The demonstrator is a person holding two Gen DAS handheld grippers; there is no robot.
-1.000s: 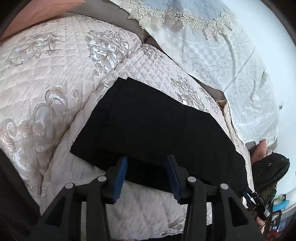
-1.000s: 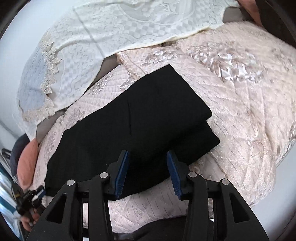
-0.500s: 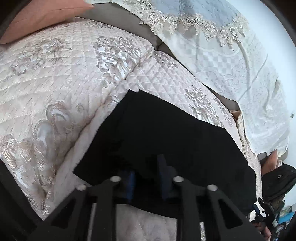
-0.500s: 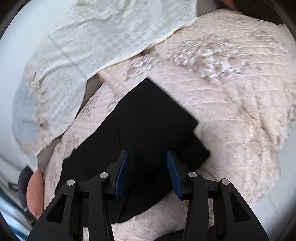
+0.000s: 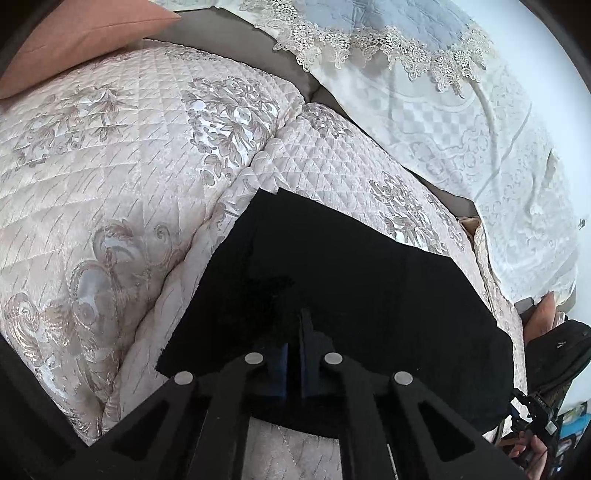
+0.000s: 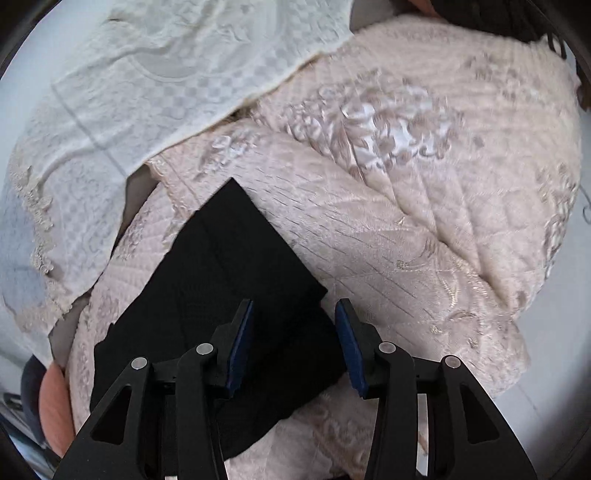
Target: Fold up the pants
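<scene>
Black pants (image 5: 354, 280) lie folded lengthwise on a pale pink quilted cover. My left gripper (image 5: 293, 365) is shut on the near edge of the pants, and a small ridge of black cloth stands up between its blue pads. In the right wrist view the pants (image 6: 229, 280) show as a dark strip with a squared far corner. My right gripper (image 6: 293, 347) is open and empty, just above the right end of the pants, with its right finger over the quilt.
The quilted cover (image 5: 110, 177) wraps rounded cushions with a seam between them. A white lace cloth (image 5: 461, 110) hangs behind. A salmon pillow (image 5: 74, 33) lies at the far left. A dark bag (image 5: 554, 350) sits at the right end.
My left gripper has moved down onto the pants' near edge and shut on the cloth. My right gripper has stayed open and shifted toward the right end of the pants.
</scene>
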